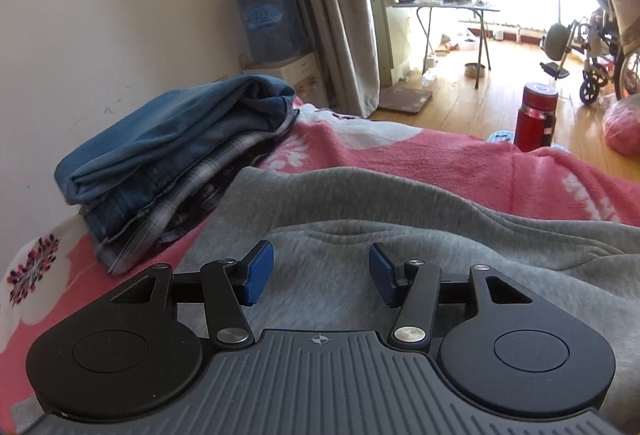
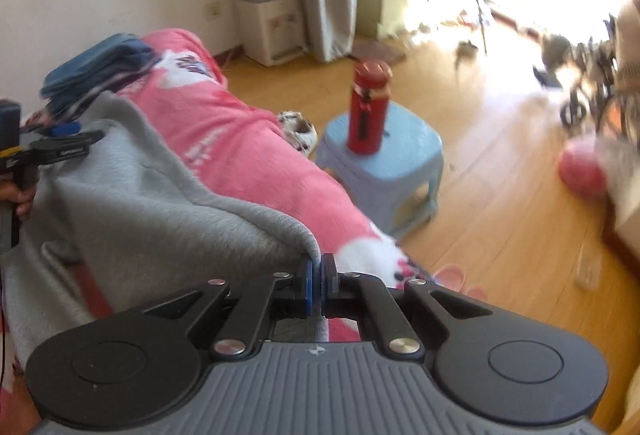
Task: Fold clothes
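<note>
A grey sweatshirt [image 1: 360, 203] lies spread over a pink flowered blanket [image 1: 440, 159] on the bed. My left gripper [image 1: 322, 263] hovers just above the sweatshirt, open, with only fabric beneath its blue pads [image 1: 260, 271]. In the right wrist view my right gripper [image 2: 319, 267] is shut on the ribbed edge of the grey sweatshirt [image 2: 140, 203] at the bed's near side, and the cloth rises in a ridge to the pads. The left gripper [image 2: 80, 134] shows at the far left there, held by a hand [image 2: 20, 199].
A stack of folded clothes [image 1: 168, 147], blue on top, sits against the wall at the bed's far left. A red bottle [image 2: 368, 107] stands on a light blue stool [image 2: 384, 163] beside the bed. A water dispenser [image 1: 272, 19], curtain and wooden floor lie beyond.
</note>
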